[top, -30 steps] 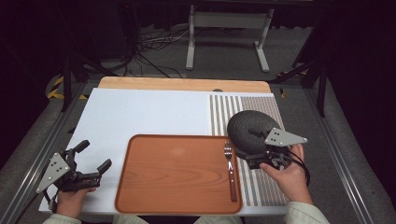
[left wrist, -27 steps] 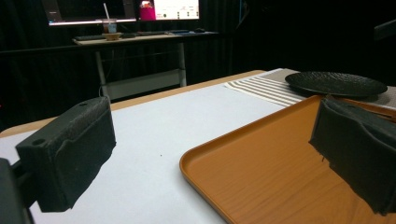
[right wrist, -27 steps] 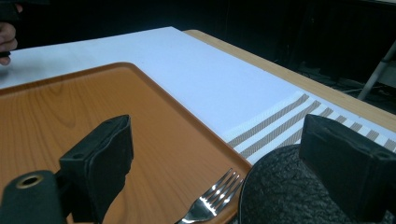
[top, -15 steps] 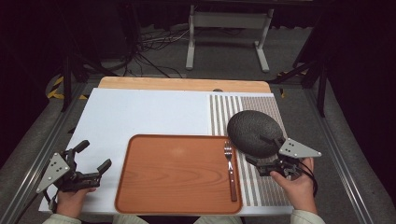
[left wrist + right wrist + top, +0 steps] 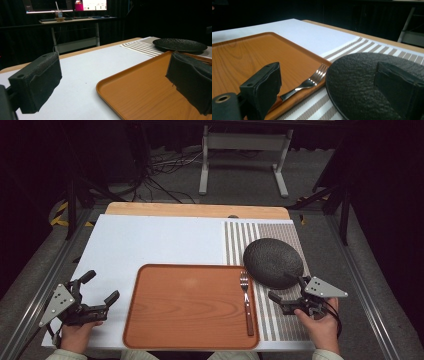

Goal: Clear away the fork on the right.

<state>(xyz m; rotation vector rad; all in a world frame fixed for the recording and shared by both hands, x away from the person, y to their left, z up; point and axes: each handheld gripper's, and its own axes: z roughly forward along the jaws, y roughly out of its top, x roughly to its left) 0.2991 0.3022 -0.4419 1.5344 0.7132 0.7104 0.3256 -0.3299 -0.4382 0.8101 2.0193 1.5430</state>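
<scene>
white table point(image 5: 160, 240), striped mat point(image 5: 240, 240), orange tray point(image 5: 190, 307)

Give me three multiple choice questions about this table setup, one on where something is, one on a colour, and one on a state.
1. Where does the fork lie?
A. on the plate
B. along the tray's right edge
C. on the white mat

2. What colour is the plate?
A. black
B. white
C. red

3. How is the right gripper?
A. shut on the fork
B. shut on the plate
C. open, at the plate's near rim

Answers:
1. B, the high view shows it inside the tray by the right rim.
2. A, its rough surface is black in both the high view and the right gripper view.
3. C, its fingers stand apart and hold nothing.
</scene>
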